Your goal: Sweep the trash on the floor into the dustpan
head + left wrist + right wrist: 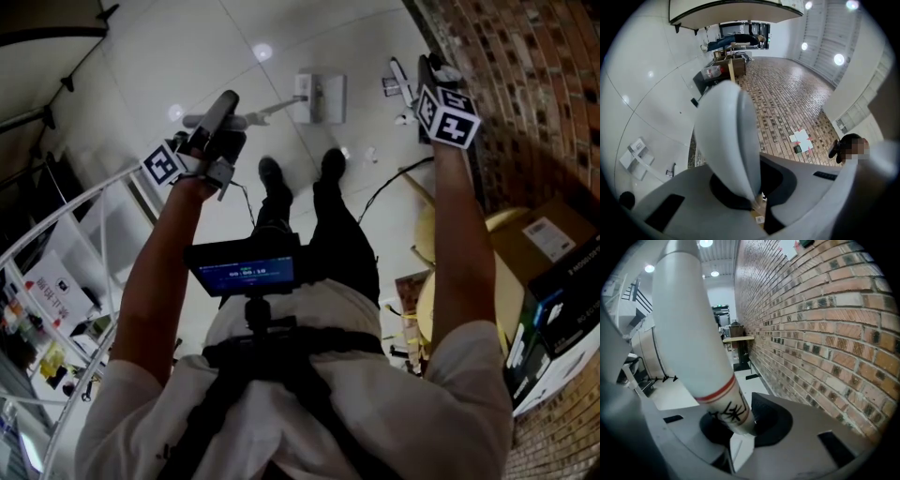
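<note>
In the head view my left gripper (225,111) reaches out at the upper left, shut on the long pale handle (267,112) of a white dustpan (319,98) that rests on the tiled floor ahead. The left gripper view shows that flat grey-white handle (729,136) pinched between the jaws of the left gripper (757,201). My right gripper (433,70) is raised beside the brick wall, shut on the broom's white handle (693,329), which has a red ring and black characters. The broom head (401,89) lies near the wall. Small white trash bits (345,152) lie by the person's shoes.
A brick wall (525,84) runs along the right. Cardboard boxes (548,244) and round wooden stools (436,239) stand at the right. A white rail and shelf (56,281) stand at the left. A black cable (389,192) crosses the floor. The person's shoes (272,173) stand mid-floor.
</note>
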A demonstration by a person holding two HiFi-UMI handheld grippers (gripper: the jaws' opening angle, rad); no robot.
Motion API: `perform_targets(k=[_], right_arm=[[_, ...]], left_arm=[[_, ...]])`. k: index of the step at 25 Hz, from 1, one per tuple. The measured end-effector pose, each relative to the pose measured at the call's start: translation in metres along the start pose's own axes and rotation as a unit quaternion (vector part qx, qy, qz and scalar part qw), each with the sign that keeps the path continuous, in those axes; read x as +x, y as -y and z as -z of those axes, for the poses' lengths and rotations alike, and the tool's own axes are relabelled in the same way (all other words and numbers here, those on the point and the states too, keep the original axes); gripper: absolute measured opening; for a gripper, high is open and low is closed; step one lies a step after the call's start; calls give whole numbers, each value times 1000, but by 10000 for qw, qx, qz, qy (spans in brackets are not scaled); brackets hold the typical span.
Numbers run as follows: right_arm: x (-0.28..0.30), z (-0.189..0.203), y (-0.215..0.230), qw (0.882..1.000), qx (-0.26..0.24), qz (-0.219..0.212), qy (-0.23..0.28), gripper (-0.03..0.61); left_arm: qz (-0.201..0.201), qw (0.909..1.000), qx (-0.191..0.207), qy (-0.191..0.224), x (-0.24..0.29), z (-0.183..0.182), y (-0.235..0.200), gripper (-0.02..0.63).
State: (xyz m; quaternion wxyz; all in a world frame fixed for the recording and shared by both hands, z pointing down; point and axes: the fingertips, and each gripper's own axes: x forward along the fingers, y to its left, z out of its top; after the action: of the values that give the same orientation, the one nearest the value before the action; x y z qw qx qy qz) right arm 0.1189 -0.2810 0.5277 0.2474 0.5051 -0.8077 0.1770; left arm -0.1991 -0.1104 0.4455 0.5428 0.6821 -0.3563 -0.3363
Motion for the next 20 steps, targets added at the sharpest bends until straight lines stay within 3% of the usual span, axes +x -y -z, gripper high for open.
perform_targets(k=[5, 9, 13, 16, 20], right_arm=[[-21, -3, -48, 9990, 155, -385, 169, 52], [-43, -3, -67, 9931, 1045, -285, 455, 52], [-65, 6, -55, 9777, 1980, 81, 691, 49], [-83, 1, -36, 9732, 2114, 339, 837, 31], [-106, -17, -15, 9737, 1991, 274, 1071, 28]], left_arm=[[65, 10000, 32, 12, 4, -3, 0, 0], [101, 9999, 7, -24, 6, 2, 2, 0], [75, 10000, -24, 4, 6, 9, 3, 0], [163, 9996, -108, 194, 4, 2, 7, 0], [282, 9986, -236, 379, 4, -3, 14, 0]])
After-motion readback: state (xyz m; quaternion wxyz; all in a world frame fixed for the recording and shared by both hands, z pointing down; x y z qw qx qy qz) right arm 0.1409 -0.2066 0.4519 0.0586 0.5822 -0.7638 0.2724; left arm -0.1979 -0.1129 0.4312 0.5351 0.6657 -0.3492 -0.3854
